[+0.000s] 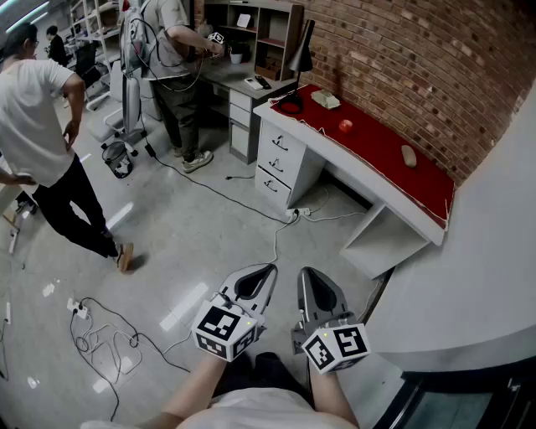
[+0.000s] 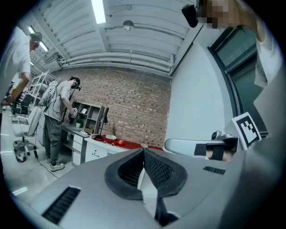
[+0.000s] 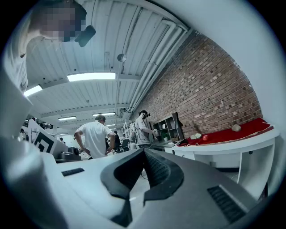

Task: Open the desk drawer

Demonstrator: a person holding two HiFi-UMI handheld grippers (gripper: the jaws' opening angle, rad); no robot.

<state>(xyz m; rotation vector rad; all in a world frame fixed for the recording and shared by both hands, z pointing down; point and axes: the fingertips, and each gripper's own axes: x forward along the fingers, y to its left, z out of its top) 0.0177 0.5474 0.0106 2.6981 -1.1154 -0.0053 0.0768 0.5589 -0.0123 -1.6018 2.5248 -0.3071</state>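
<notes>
Left gripper (image 1: 270,270), right gripper (image 1: 306,273), jaws together, desk drawers (image 1: 280,157) well away (handles (image 1: 280,144) barely discernible)

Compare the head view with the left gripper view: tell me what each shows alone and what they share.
Head view alone: black cables coiled on the grey floor beside a white power strip. Left gripper view alone: the white ribbed ceiling and its strip light. Both: the red-topped white desk with drawers, the black desk lamp, the red brick wall.
</notes>
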